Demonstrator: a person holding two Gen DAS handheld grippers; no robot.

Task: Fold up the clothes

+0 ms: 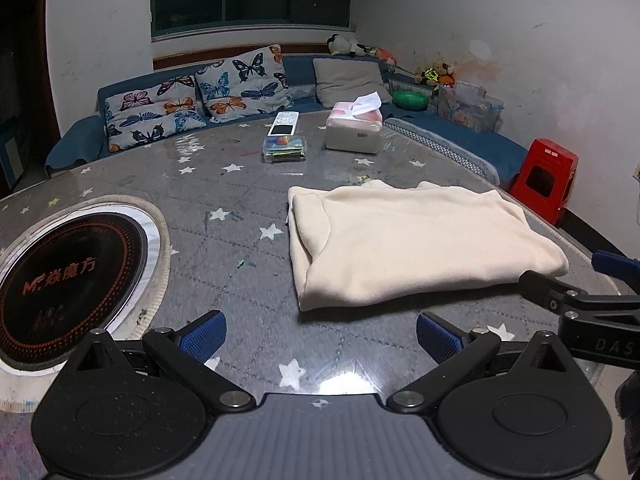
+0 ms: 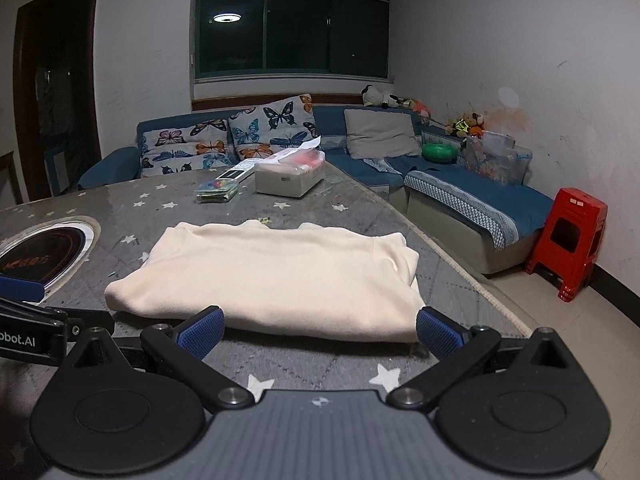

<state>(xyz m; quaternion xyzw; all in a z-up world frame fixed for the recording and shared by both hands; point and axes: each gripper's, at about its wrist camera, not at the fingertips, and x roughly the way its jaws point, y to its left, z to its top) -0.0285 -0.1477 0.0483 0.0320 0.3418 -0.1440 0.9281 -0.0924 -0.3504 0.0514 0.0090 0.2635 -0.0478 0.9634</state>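
Observation:
A cream garment (image 1: 412,240) lies folded into a flat rectangle on the grey star-patterned table (image 1: 240,208); it also shows in the right wrist view (image 2: 276,276). My left gripper (image 1: 320,336) is open and empty, just short of the garment's near left corner. My right gripper (image 2: 318,332) is open and empty, its blue pads (image 2: 202,332) close to the garment's near edge without holding it. The right gripper's fingers (image 1: 560,292) show at the garment's right side in the left wrist view.
A round induction hob (image 1: 68,276) is set into the table at the left. A tissue box (image 1: 354,128), a remote and a small clear box (image 1: 285,149) stand at the far side. A blue sofa (image 2: 460,188) and red stool (image 2: 568,240) stand beyond.

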